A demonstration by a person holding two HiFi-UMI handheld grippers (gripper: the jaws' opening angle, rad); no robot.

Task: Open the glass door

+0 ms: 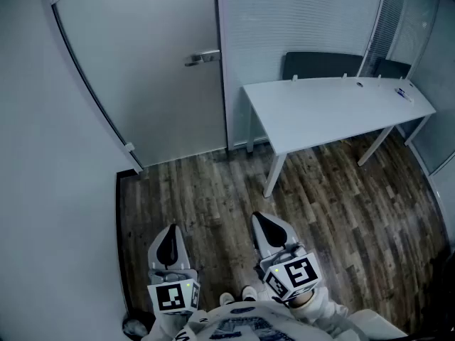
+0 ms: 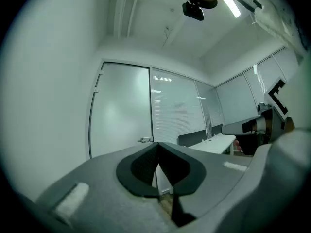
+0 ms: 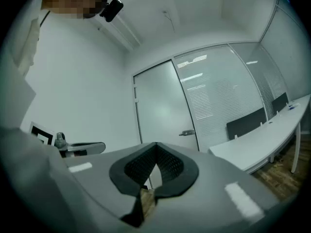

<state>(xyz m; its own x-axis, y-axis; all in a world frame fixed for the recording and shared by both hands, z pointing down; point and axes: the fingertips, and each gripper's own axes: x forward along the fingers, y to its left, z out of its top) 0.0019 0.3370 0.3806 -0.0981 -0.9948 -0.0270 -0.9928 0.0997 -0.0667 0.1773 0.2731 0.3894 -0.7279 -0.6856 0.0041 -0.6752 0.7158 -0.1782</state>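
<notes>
While both are held level over the wooden floor (image 1: 213,204), the left gripper (image 1: 169,234) and right gripper (image 1: 264,223) have their jaws pressed together, gripping nothing. The glass door (image 1: 156,62) stands closed well ahead of them, its handle (image 1: 202,57) well apart from either tip; a white table (image 1: 334,109) lies ahead-right of the right gripper

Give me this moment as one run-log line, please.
glass door: closed | handle: untouched | left gripper: jaws shut, empty | right gripper: jaws shut, empty
</notes>
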